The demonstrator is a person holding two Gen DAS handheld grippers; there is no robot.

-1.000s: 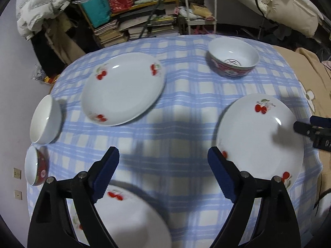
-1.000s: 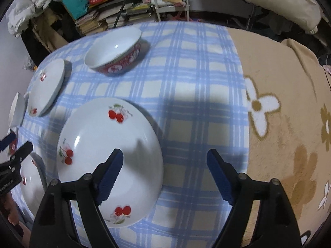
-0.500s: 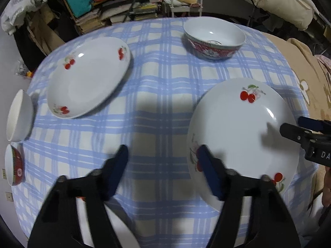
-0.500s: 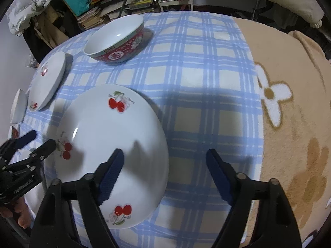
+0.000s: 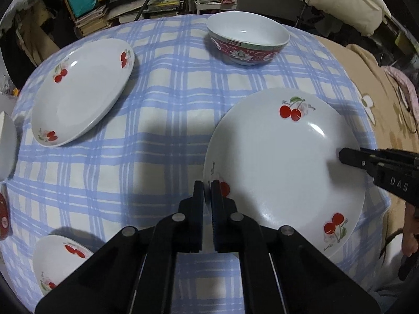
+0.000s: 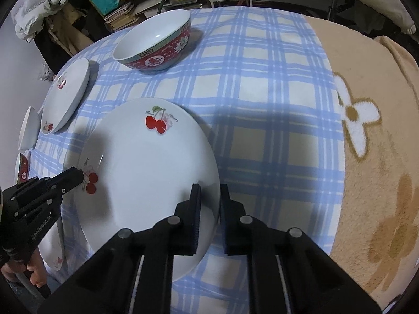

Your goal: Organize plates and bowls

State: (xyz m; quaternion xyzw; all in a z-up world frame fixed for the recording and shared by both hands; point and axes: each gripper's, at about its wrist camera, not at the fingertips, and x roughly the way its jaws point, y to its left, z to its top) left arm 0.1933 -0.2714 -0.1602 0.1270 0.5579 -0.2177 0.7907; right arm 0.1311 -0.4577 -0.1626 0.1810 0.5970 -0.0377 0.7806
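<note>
While both grippers have just been closing, cherry plate (image 5: 282, 162) sits on checked cloth (image 5: 157, 120) between them: left gripper (image 5: 207, 191) pinches its left rim, right gripper (image 6: 209, 196) clamps its right rim. Equal reach; lift level.

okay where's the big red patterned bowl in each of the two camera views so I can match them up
Left wrist view: the red patterned bowl stands at top centre, slightly right, on the checked cloth, beyond the cherry plate.
Right wrist view: the same bowl is at upper left, again beyond that plate.
Shared landmark: the cherry plate, gripped at opposite rims by the left gripper and the right gripper.
</note>
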